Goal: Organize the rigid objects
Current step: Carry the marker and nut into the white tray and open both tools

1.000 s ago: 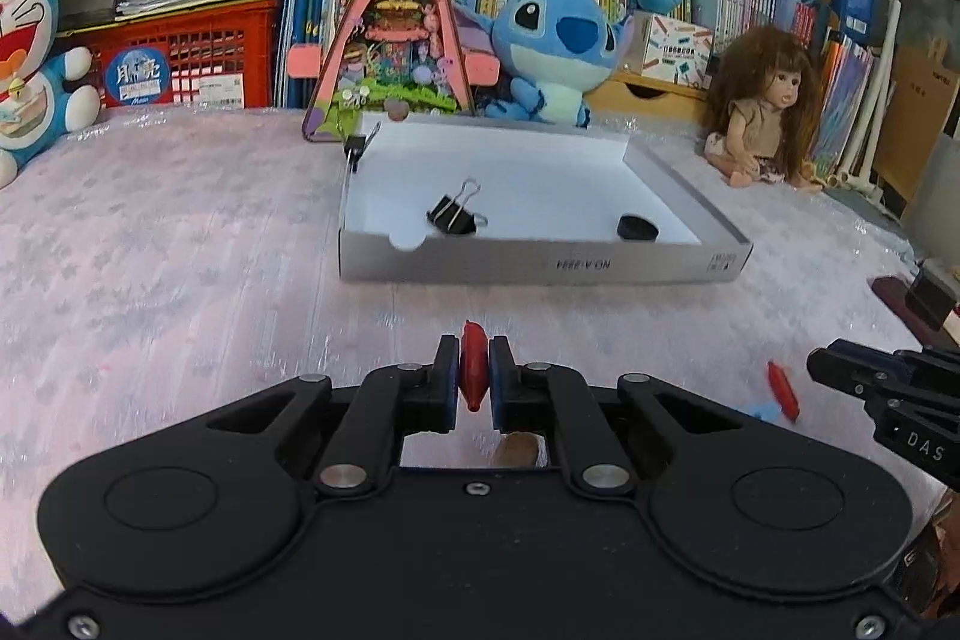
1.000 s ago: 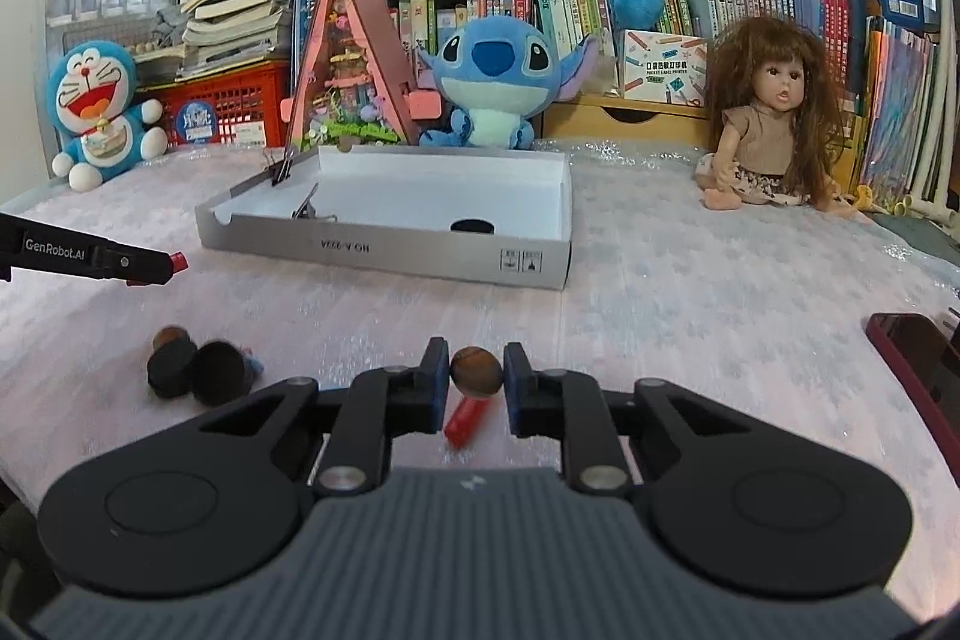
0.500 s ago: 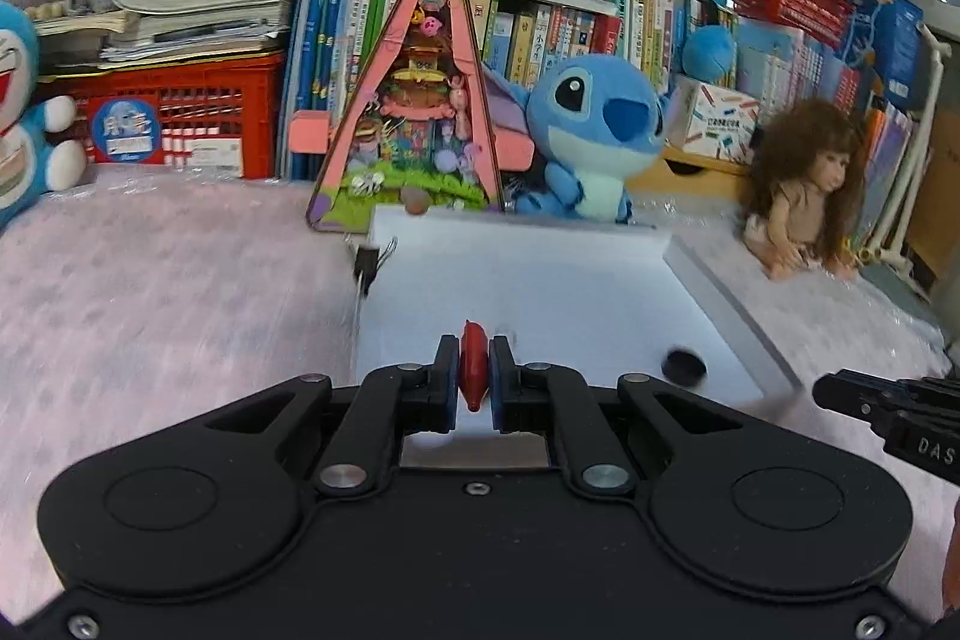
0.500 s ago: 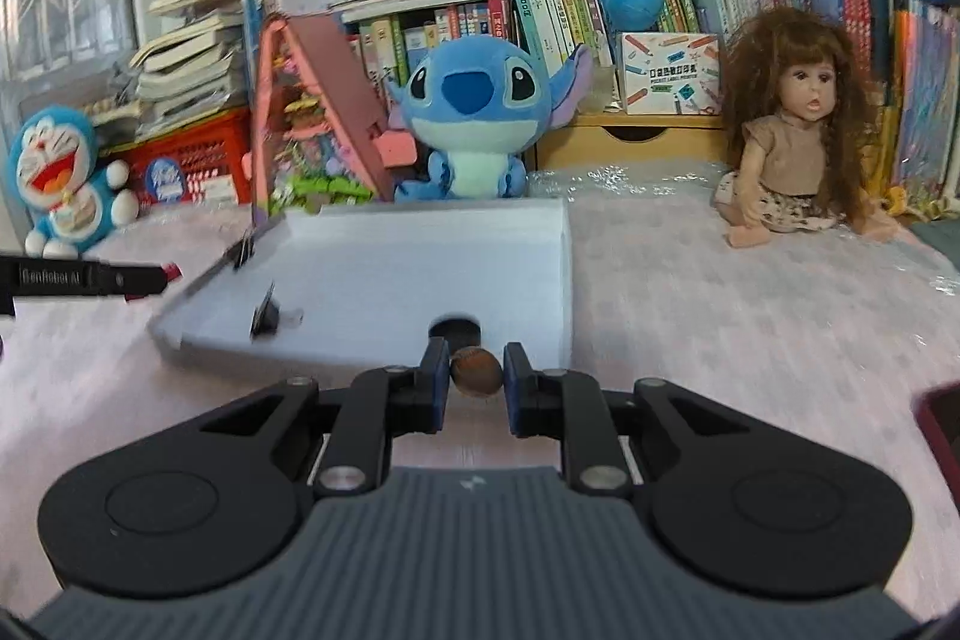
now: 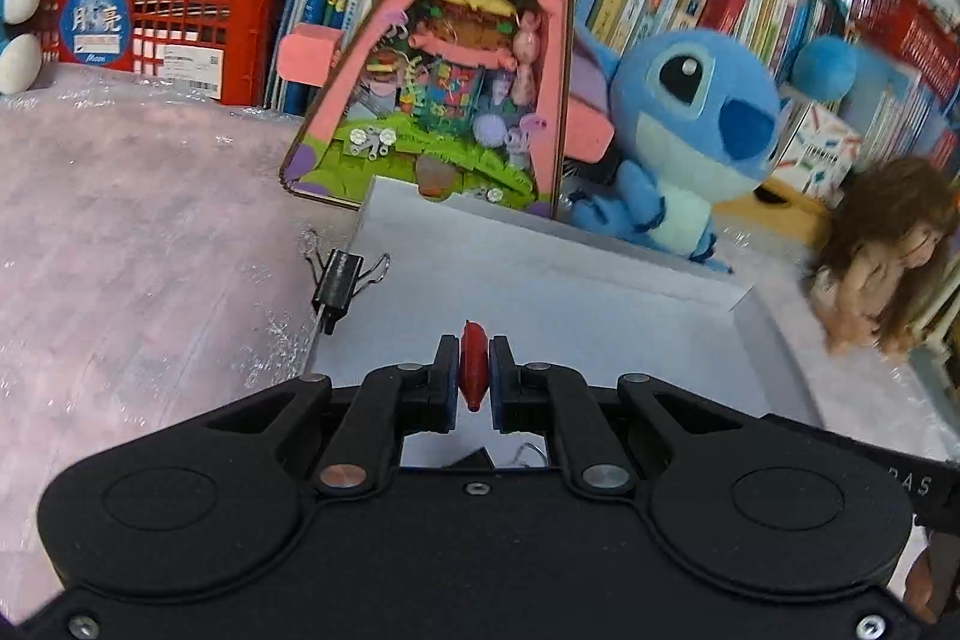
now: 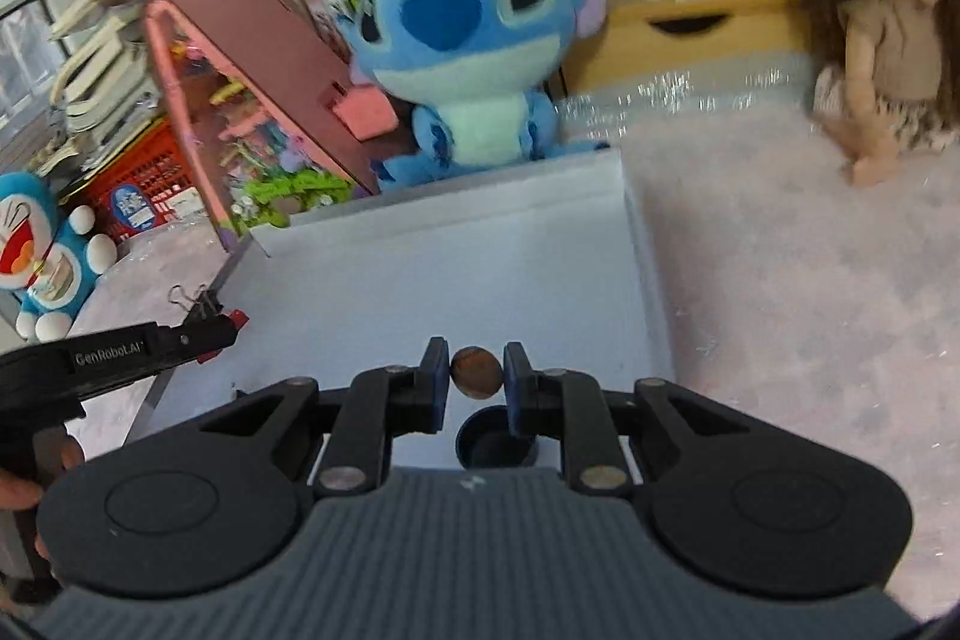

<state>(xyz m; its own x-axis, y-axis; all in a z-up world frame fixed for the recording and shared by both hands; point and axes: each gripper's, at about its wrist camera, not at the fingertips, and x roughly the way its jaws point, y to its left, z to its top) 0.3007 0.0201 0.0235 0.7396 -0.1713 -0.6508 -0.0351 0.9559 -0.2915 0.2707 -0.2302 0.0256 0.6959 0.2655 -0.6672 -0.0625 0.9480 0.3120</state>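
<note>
- Two grippers in view, each over the white cardboard tray [image 5: 600, 316], both tilted downward.
- Left gripper [image 5: 474, 370]: jaws pinched almost fully together on a small red piece [image 5: 471, 364], a slim tapered thing standing on end between the pads, lower centre of the left wrist view.
- In the right wrist view the left gripper [image 6: 231, 325] enters from the left edge, its tip with the red piece just over the tray's left rim; a bit of hand [image 6: 18, 490] shows at the far left.
- Right gripper [image 6: 477, 373]: jaws closed to a narrow gap on a small brown ball [image 6: 477, 372], pads pressing both sides, lower centre of frame.
- Black round cap [image 6: 498, 442] lies on the tray floor right under the right gripper's fingers, partly hidden by them.
- Black binder clip [image 5: 341, 280] is clamped on the tray's left wall, left of centre in the left wrist view; something black with a wire loop shows through the gripper's gap, too hidden to name.
- Pink house-shaped toy [image 5: 456, 70] stands behind the tray, upper centre; blue plush [image 5: 690, 130] to its right, touching the tray's far wall.
- Doll [image 6: 888, 28] sits at upper right, apart from the tray, on the pink table cover [image 5: 138, 232].
- Red crate [image 5: 168, 22] upper left, under stacked books.
</note>
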